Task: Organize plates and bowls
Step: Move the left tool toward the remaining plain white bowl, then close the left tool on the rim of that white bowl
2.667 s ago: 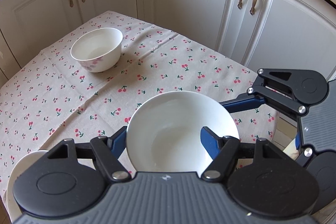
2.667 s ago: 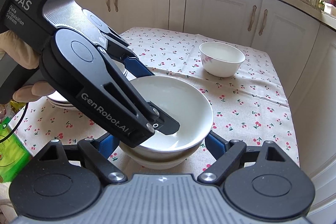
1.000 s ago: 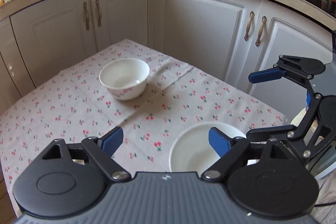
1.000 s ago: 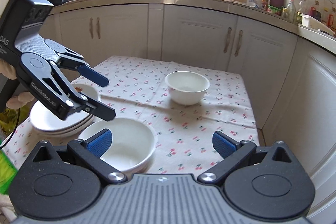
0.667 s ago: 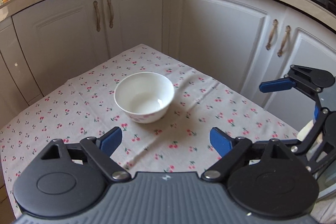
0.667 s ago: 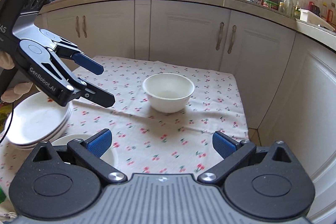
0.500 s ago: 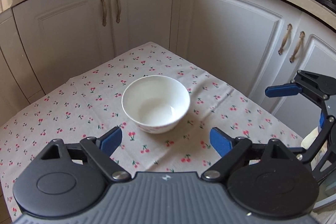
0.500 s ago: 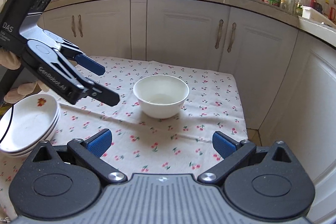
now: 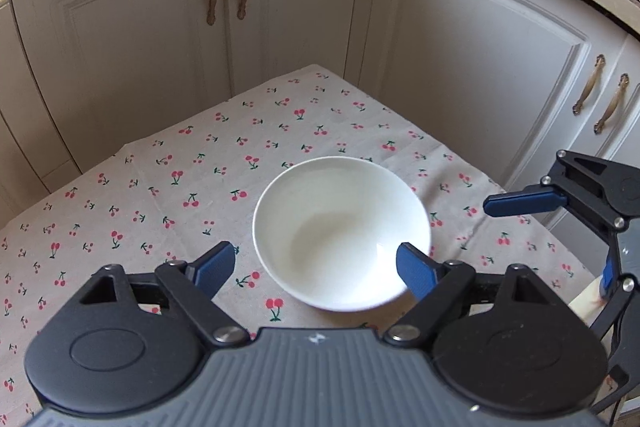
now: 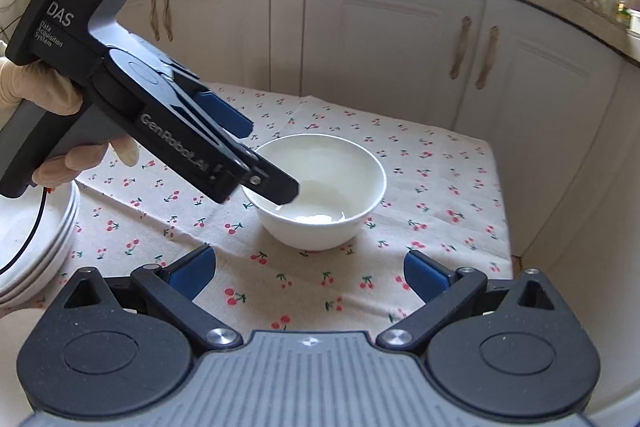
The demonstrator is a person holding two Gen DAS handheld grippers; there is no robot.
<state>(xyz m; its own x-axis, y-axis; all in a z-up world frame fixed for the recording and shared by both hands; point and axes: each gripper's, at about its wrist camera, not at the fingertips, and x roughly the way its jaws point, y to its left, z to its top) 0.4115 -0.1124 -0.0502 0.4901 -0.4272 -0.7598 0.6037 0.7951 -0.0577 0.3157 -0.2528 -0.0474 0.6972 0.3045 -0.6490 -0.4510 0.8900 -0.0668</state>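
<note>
One bowl (image 9: 342,231) is left loose on the cherry-print surface (image 9: 160,187) — plates (image 10: 36,227) already sit stacked at its near-left edge. My left claw (image 9: 316,267), closing but empty, straddles the bowl's rim — the right claw (image 10: 306,277) hangs released.

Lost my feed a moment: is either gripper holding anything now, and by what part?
Nothing is held. The left gripper has been closing around the white bowl, pads not pressing it; the right gripper is open, empty.
</note>
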